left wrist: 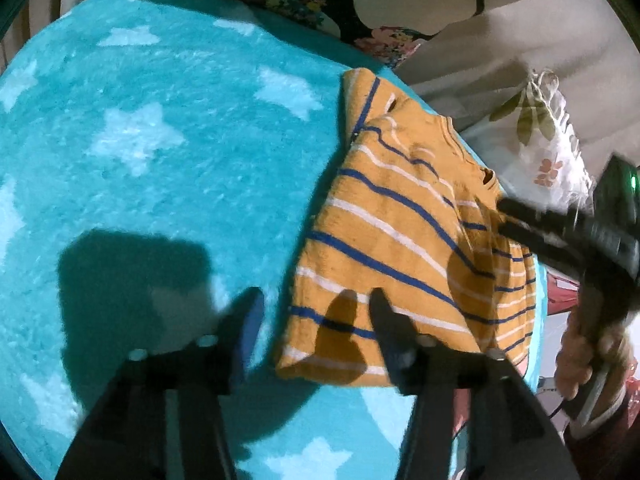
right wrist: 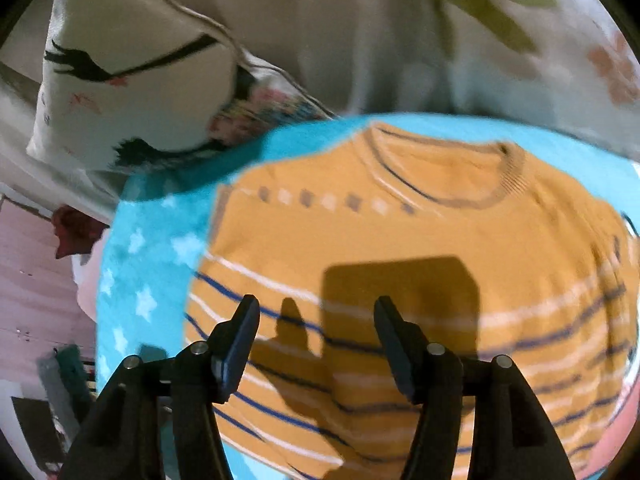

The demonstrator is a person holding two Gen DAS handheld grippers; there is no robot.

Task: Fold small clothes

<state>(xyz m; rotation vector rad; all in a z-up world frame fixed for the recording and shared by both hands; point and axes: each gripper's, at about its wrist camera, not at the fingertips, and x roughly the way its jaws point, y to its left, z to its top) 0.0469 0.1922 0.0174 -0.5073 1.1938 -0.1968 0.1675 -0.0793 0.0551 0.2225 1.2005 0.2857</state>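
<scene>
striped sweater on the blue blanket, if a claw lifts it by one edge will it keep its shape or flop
The sweater will probably flop: it is soft knit, already folded over itself with a sleeve tucked behind. It looks light, so one edge should lift easily while the rest drags. The fluffy blanket may grip it somewhat, so pushing would likely bunch it rather than slide it.

— Mustard-yellow knit sweater (left wrist: 404,240), crossed by thin blue and white stripes. Ribbed round neck, plain yellow chest in the right wrist view (right wrist: 400,240).

— Lying how?

— Flat on the turquoise star-patterned blanket (left wrist: 160,140), near its right edge. One sleeve folded in across the body, sides tucked, hem end nearest the left wrist view.

— Fully folded?

— Partly; body length still spread out.
</scene>
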